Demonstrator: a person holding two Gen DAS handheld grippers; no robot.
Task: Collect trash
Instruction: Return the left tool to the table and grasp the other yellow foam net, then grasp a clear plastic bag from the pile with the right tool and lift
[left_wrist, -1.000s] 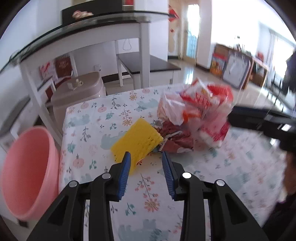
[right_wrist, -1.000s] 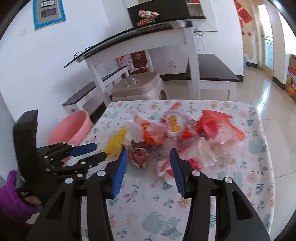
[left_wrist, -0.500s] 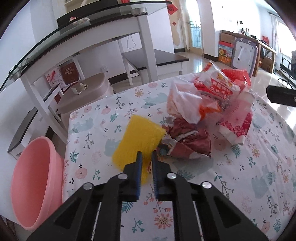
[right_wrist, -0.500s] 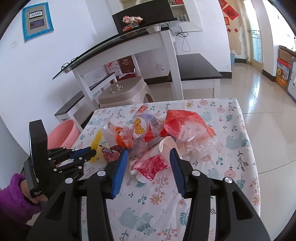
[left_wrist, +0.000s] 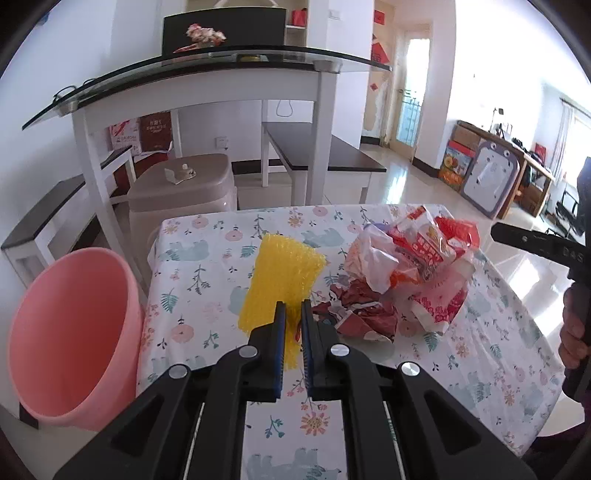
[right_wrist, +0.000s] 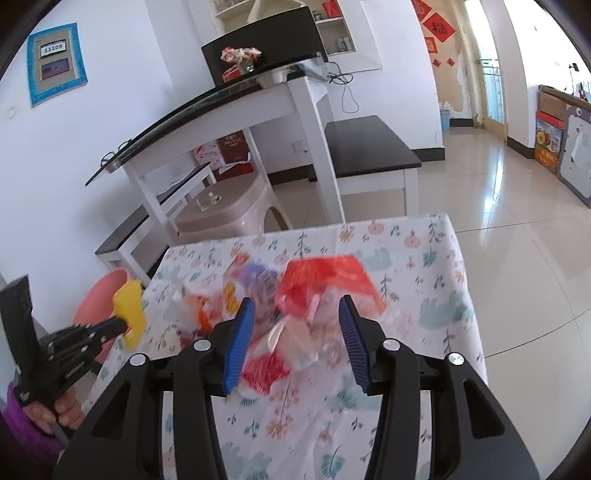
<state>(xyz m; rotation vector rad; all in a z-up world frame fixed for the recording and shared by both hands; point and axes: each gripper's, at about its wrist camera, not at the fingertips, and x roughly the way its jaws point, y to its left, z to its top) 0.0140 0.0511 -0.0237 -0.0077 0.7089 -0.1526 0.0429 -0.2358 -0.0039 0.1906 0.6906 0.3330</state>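
My left fingers (left_wrist: 291, 325) are pinched tight on the near edge of the yellow mesh sheet (left_wrist: 282, 280), the blue pads pressing it from both sides. The sheet stands up from the grip and tilts away over the floral desk (left_wrist: 207, 280); in the right wrist view it shows as a yellow blur (right_wrist: 129, 314) at the tip of my left tool, in front of the pink bin (right_wrist: 98, 299).

My right fingers (right_wrist: 297, 325) stand about half open with nothing between the pads. They hover above the pile of wrappers (right_wrist: 291, 314), which is blurred in that view (reds, oranges and clear plastic are all I can make out). I cannot tell whether the pads touch any of it.

From the left wrist the pile (left_wrist: 406, 273) is sharper: crumpled red and white bags and a dark red wrapper, lying on the desk just right of the yellow sheet. The pink bin (left_wrist: 70, 332) stands on the floor at the desk's left edge, mouth open toward me. My right hand (left_wrist: 572, 332) shows at the far right, gripping its black handle.
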